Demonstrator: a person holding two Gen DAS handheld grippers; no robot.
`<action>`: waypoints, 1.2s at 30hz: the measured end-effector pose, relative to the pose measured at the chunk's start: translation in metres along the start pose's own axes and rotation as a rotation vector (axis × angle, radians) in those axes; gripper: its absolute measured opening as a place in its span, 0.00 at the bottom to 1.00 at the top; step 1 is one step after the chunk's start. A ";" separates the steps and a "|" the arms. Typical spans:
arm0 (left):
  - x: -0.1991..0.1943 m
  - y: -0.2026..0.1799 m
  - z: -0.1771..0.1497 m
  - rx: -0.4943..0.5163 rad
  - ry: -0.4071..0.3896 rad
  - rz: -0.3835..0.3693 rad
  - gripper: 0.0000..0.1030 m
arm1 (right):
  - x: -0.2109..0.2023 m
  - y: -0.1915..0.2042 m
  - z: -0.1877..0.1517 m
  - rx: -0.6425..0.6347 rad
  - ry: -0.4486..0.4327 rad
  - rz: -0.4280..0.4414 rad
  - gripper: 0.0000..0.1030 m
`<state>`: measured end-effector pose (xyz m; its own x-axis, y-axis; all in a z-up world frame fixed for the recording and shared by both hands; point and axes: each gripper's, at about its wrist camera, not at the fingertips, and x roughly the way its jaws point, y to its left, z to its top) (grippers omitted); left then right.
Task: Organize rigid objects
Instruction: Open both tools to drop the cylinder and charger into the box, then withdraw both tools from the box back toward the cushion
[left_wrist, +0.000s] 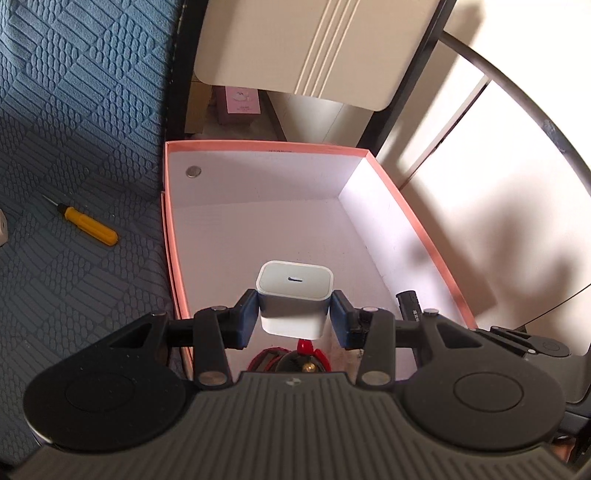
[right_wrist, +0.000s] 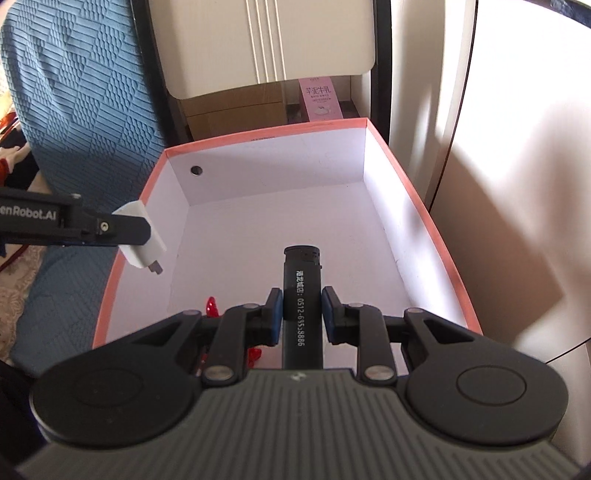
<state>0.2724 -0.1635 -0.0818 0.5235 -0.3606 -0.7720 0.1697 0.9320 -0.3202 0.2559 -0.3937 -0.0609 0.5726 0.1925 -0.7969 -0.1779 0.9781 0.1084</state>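
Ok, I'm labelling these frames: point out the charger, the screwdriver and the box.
charger (left_wrist: 294, 282), left wrist view, its top face by the slot.
screwdriver (left_wrist: 90, 226), left wrist view, yellow handle.
box (right_wrist: 273, 133), right wrist view, far pink rim.

White charger (left_wrist: 293, 301), pink-rimmed box (left_wrist: 266, 146), yellow screwdriver (left_wrist: 88, 225), blue quilt (left_wrist: 81, 110)
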 end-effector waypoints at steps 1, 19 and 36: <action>0.002 -0.002 -0.002 0.002 0.005 -0.002 0.47 | 0.003 -0.001 -0.002 0.005 0.006 -0.001 0.25; -0.019 0.002 0.000 0.015 -0.084 -0.006 0.51 | 0.004 -0.001 0.001 0.039 0.005 0.012 0.27; -0.152 0.032 -0.011 0.004 -0.382 0.034 0.52 | -0.062 0.082 0.041 -0.103 -0.223 0.118 0.27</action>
<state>0.1887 -0.0793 0.0196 0.8023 -0.2908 -0.5214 0.1498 0.9435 -0.2957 0.2389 -0.3223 0.0219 0.7033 0.3286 -0.6304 -0.3279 0.9367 0.1224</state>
